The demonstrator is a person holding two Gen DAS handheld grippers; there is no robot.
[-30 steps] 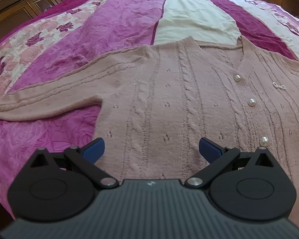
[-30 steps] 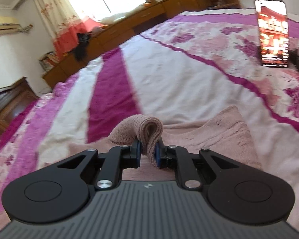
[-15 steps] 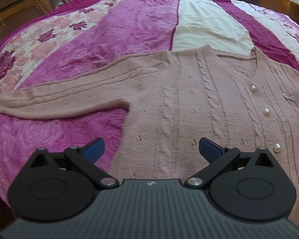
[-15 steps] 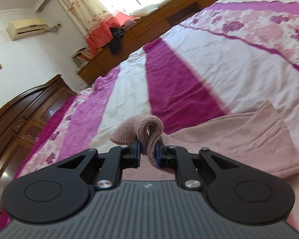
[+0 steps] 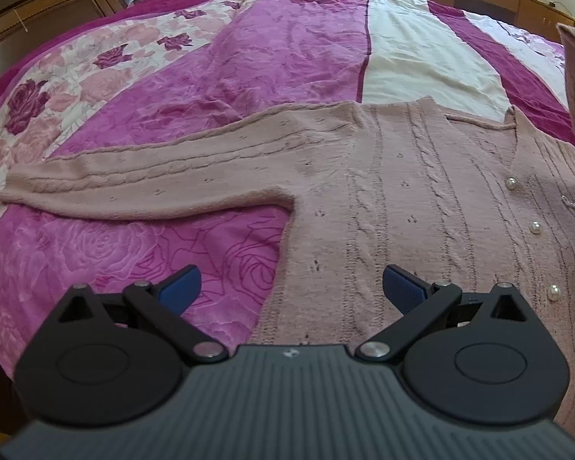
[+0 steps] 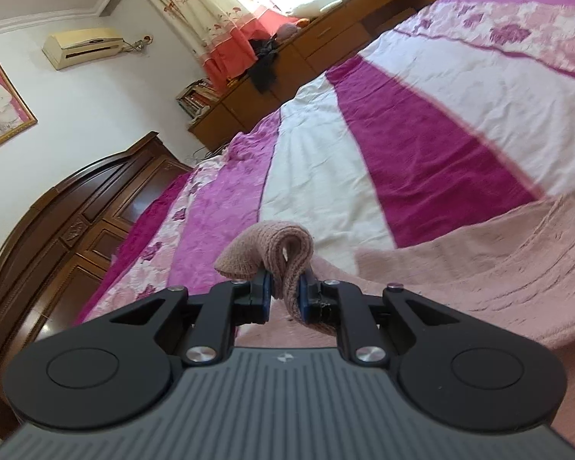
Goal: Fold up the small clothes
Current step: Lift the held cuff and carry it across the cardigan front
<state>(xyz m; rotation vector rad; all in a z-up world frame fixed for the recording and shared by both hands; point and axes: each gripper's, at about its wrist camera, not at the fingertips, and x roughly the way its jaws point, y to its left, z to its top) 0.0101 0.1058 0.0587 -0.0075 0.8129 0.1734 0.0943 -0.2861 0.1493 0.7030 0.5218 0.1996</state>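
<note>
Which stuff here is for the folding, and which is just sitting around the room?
For the folding:
pink cardigan
its cuff, pinched by the right gripper
left gripper, fingers apart
bedspread it lies on

Just sitting around:
books
air conditioner
framed picture
curtain

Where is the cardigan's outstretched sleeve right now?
In the left wrist view, the sleeve lies flat on the magenta bedspread, reaching toward the left edge of the frame, ahead of the open left tongs and untouched by them.
</note>
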